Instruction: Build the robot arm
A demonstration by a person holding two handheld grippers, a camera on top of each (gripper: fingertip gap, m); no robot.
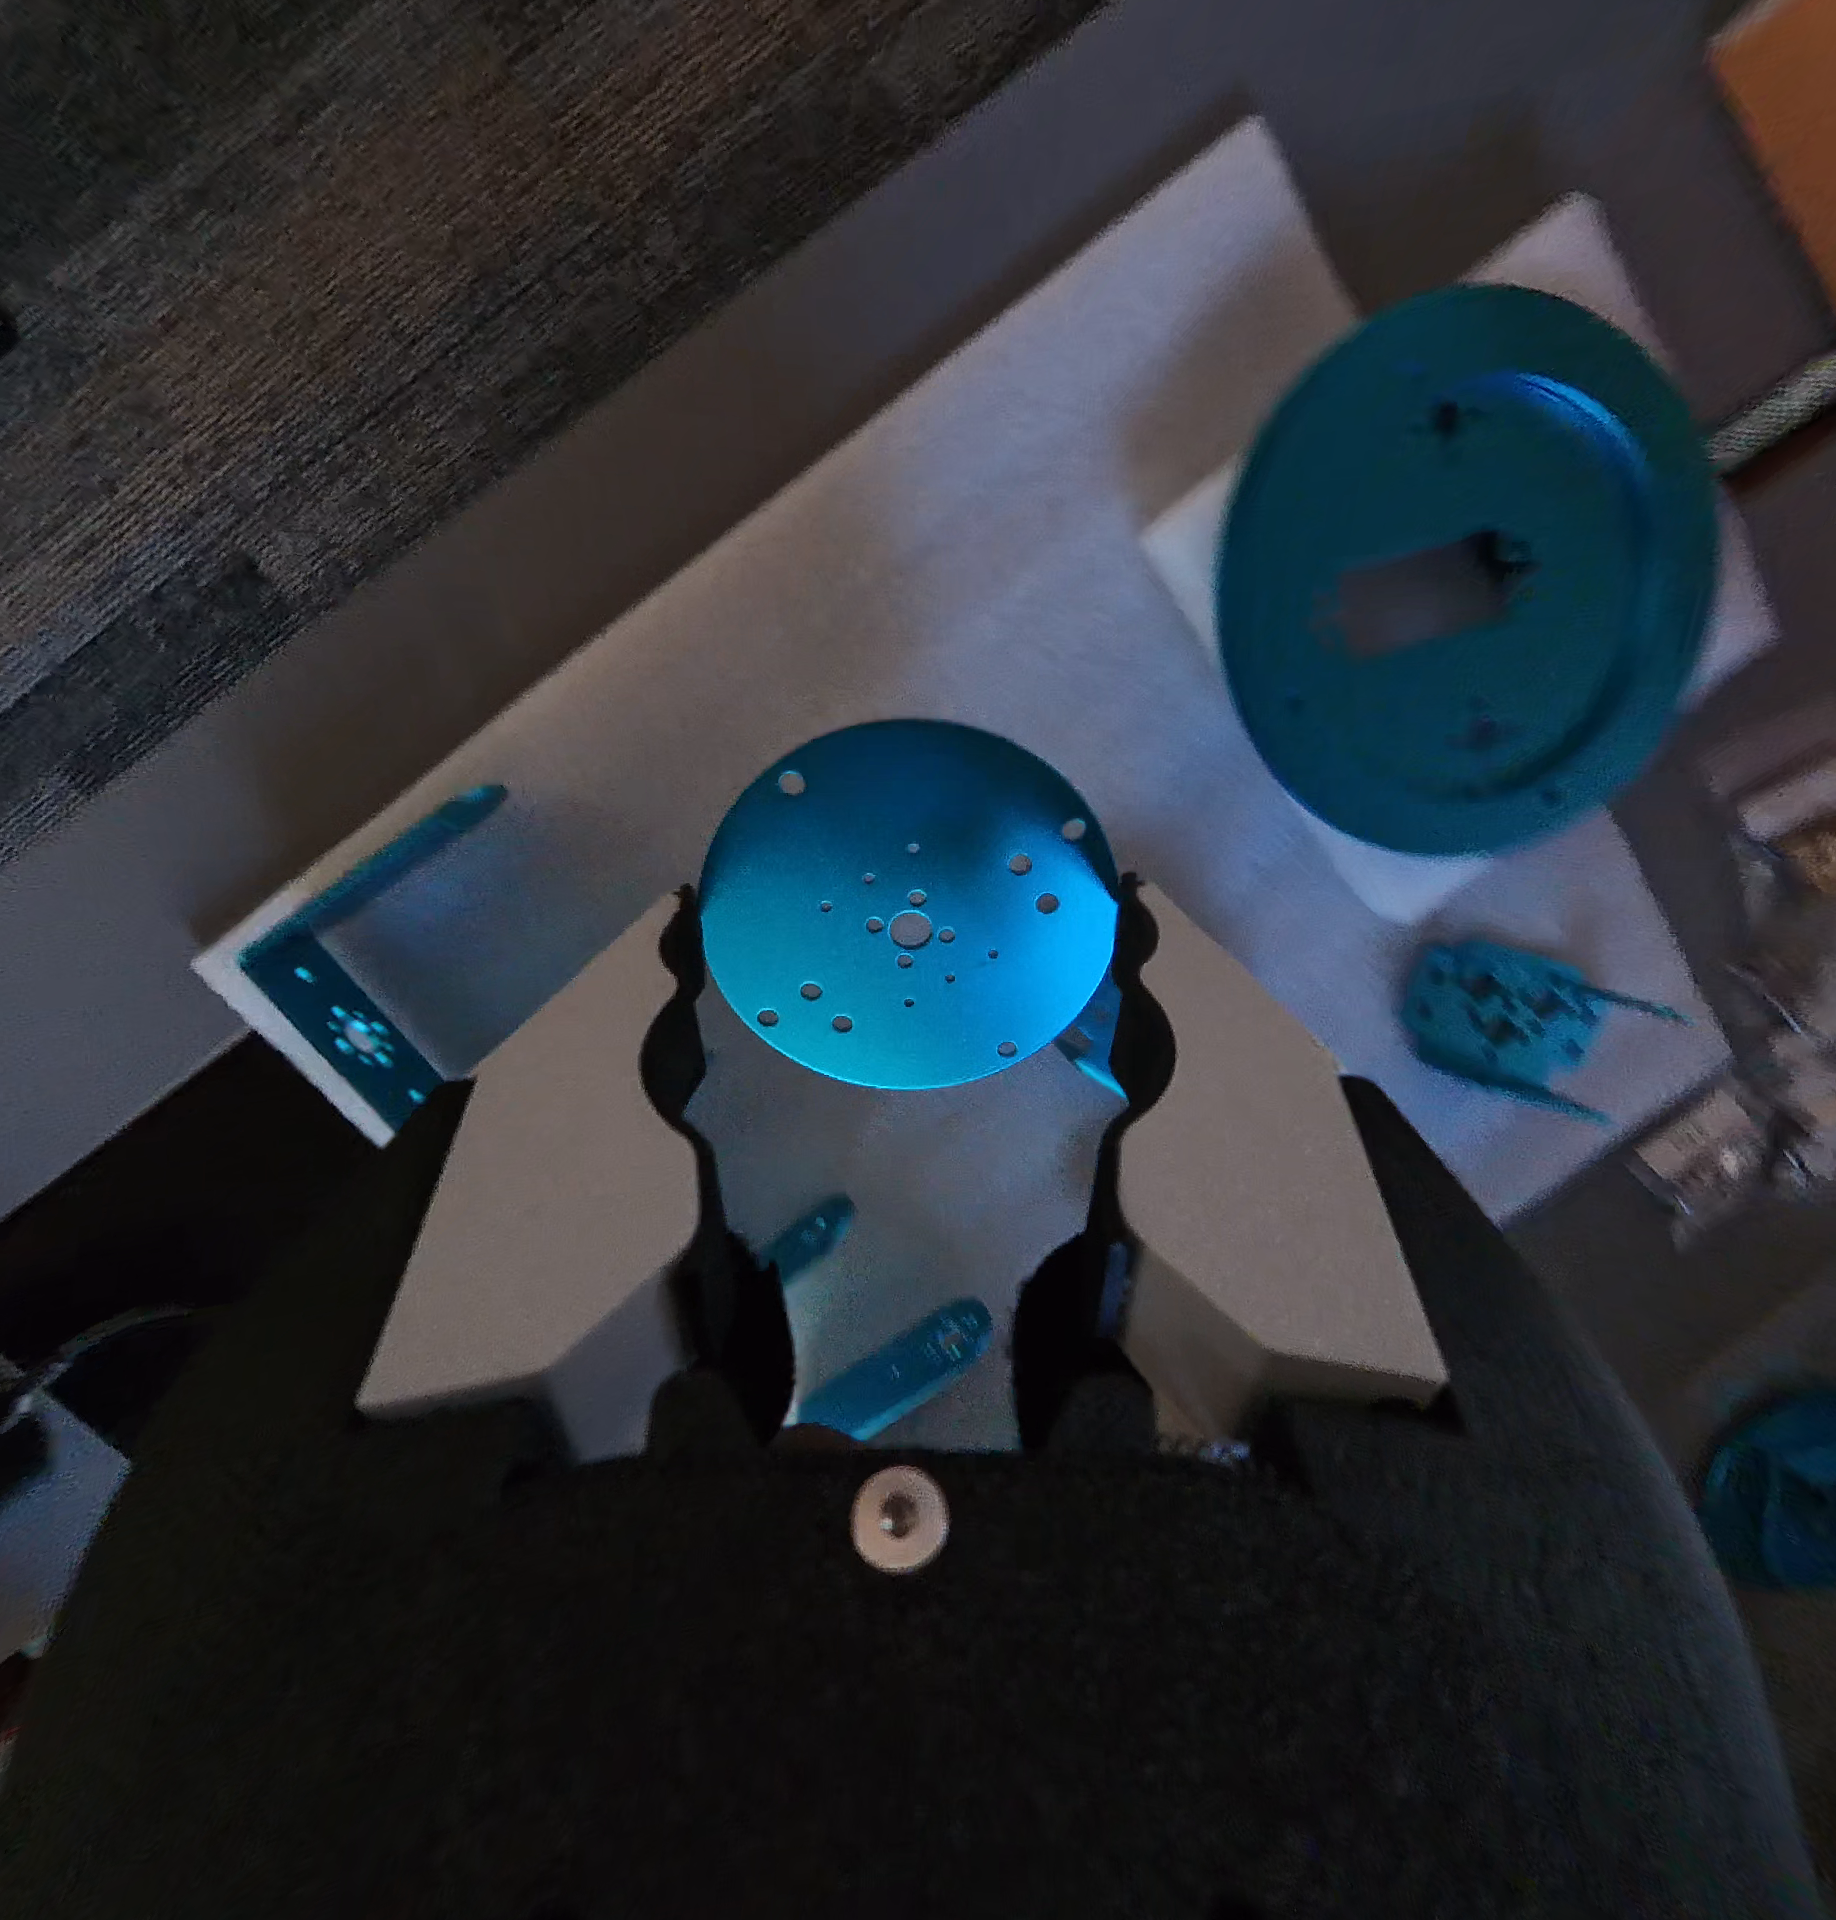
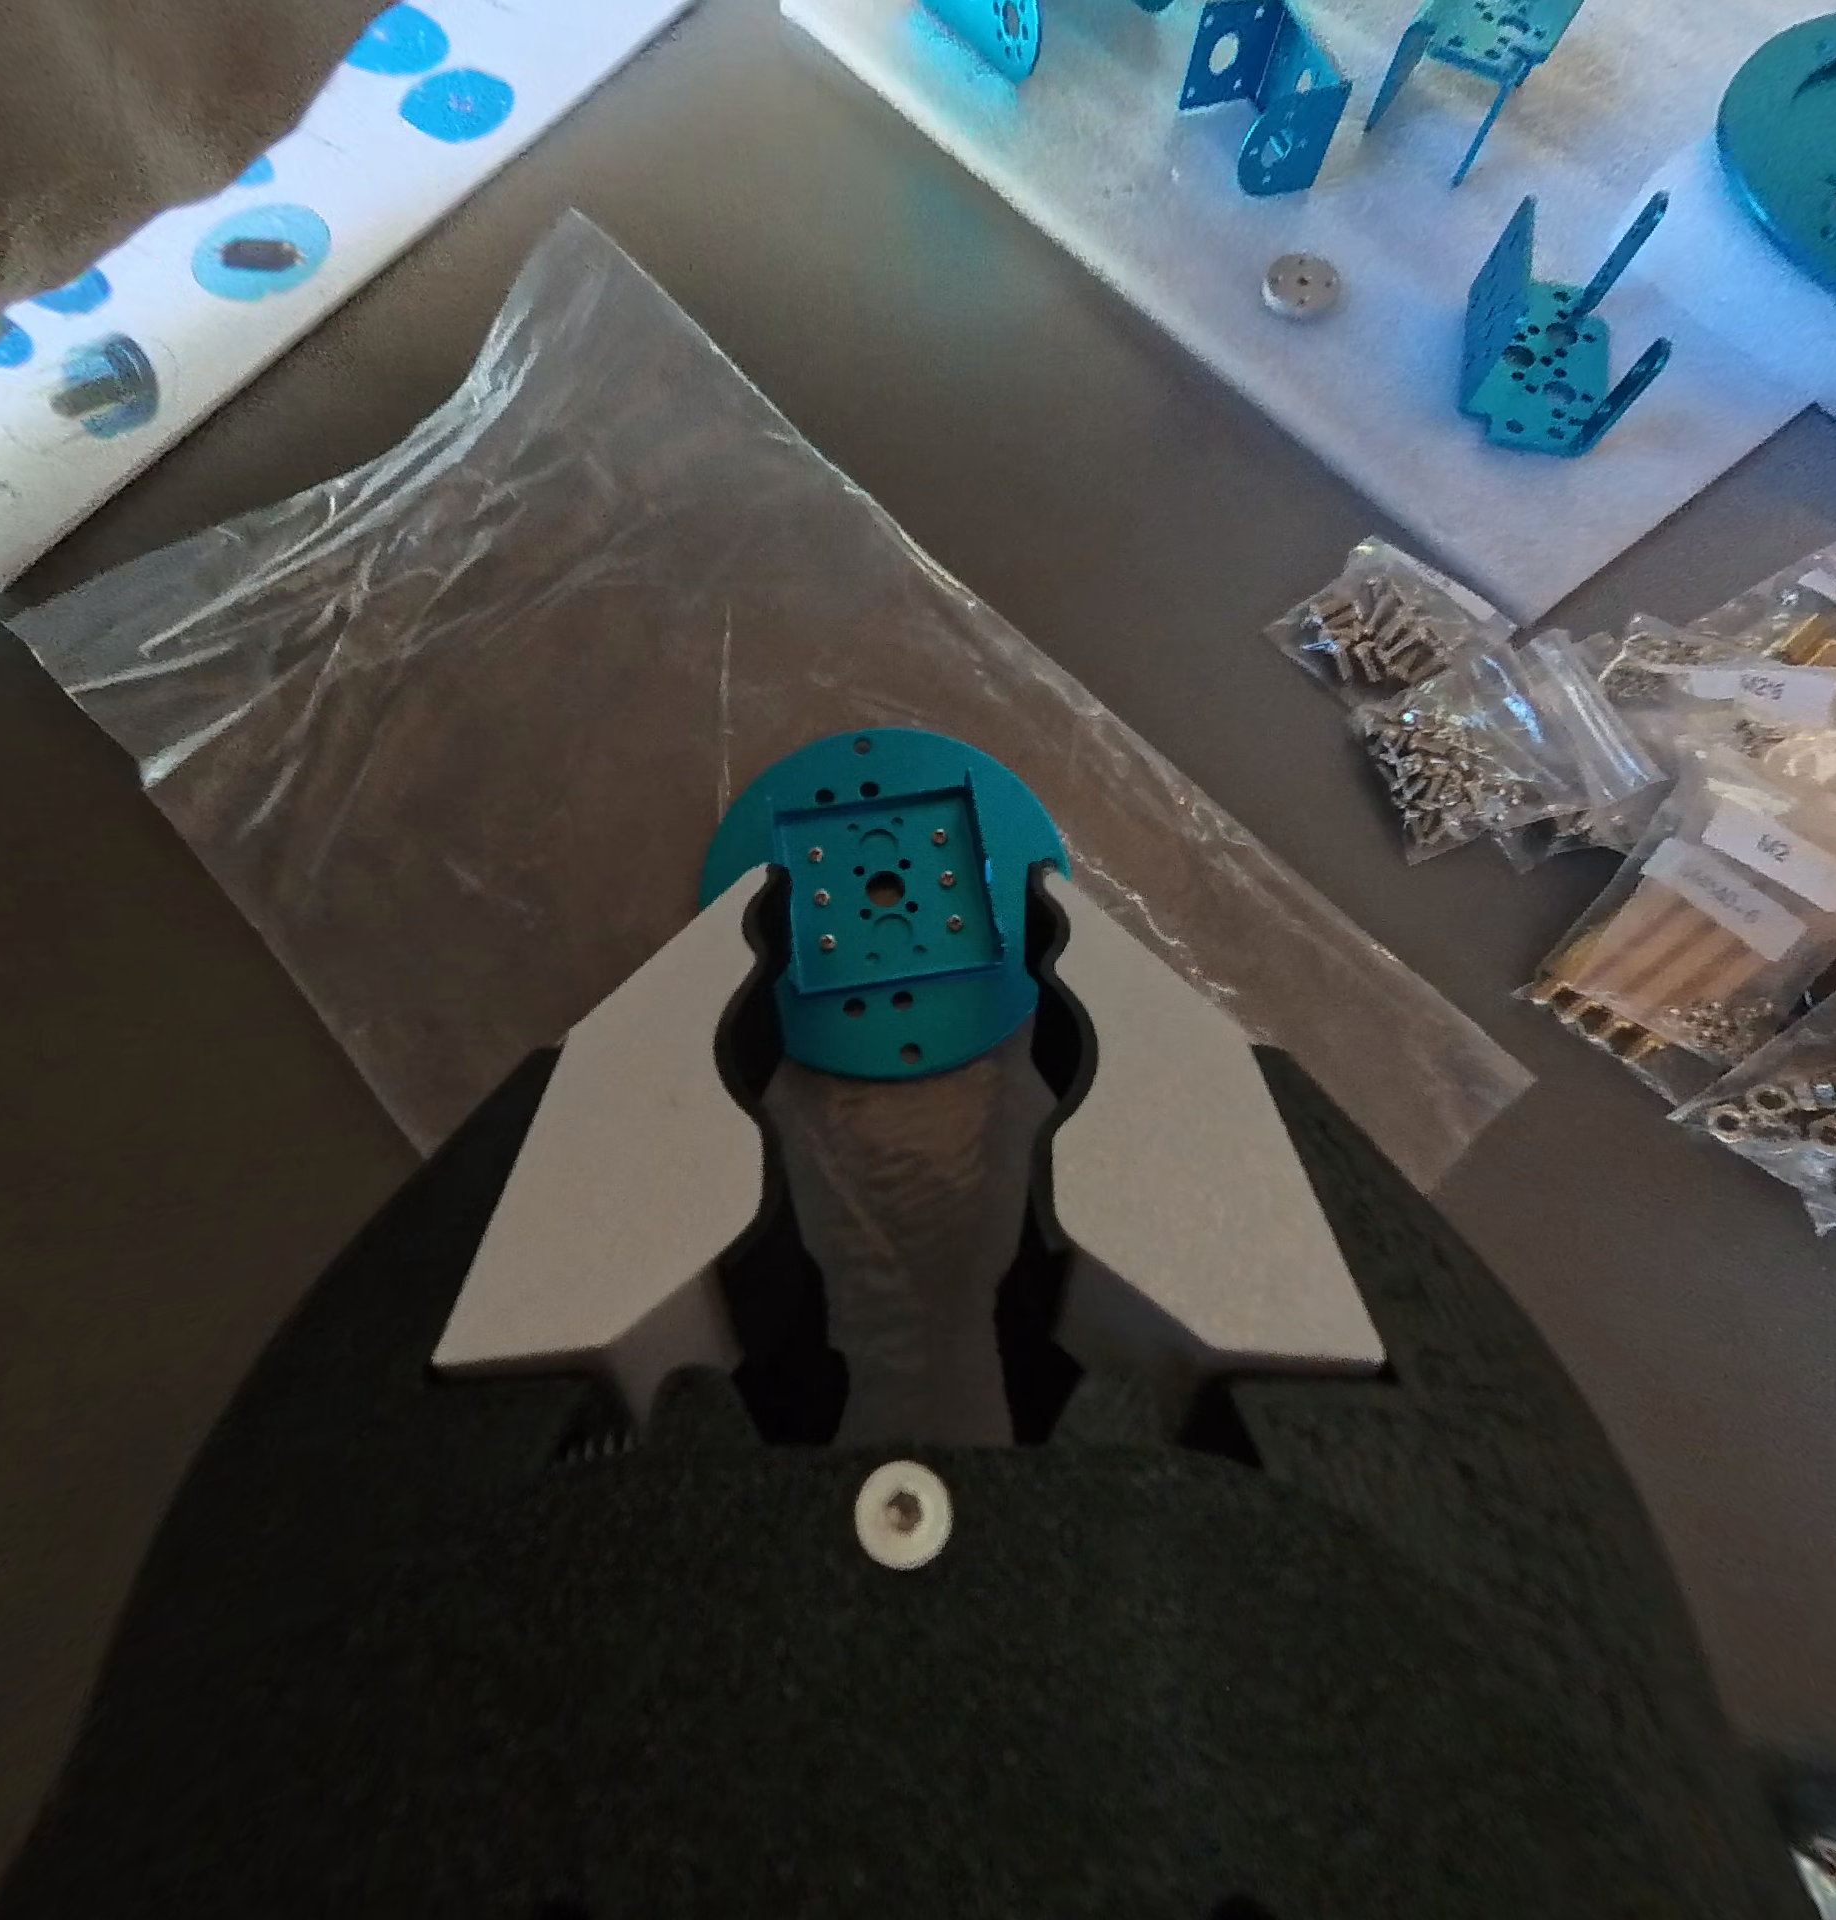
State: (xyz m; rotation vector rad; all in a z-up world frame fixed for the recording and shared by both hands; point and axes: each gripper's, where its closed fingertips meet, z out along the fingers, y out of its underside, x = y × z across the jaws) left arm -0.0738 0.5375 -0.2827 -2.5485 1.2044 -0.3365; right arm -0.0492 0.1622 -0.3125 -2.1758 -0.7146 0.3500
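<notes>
In the left wrist view my left gripper (image 1: 909,909) is shut on a flat blue round disc (image 1: 893,831) with several small holes, gripped by its edges and held above a white foam board (image 1: 945,623). A small blue part (image 1: 1090,1044) sticks out behind the disc's lower right edge. In the right wrist view my right gripper (image 2: 903,883) is shut on a teal round disc (image 2: 981,821) with a square blue bracket (image 2: 883,894) fixed on its face. It is held above a clear plastic bag (image 2: 540,623) on the brown table.
A big teal round base (image 1: 1465,582) stands on a white block, also at the right view's top corner (image 2: 1807,156). Blue brackets (image 1: 353,997) (image 1: 1506,1008) (image 2: 1537,353) and flat strips (image 1: 893,1371) lie on the foam. Bags of screws (image 2: 1465,727) lie right; a printed sheet (image 2: 270,239) lies top left. Left tips to right tips: about 40 cm.
</notes>
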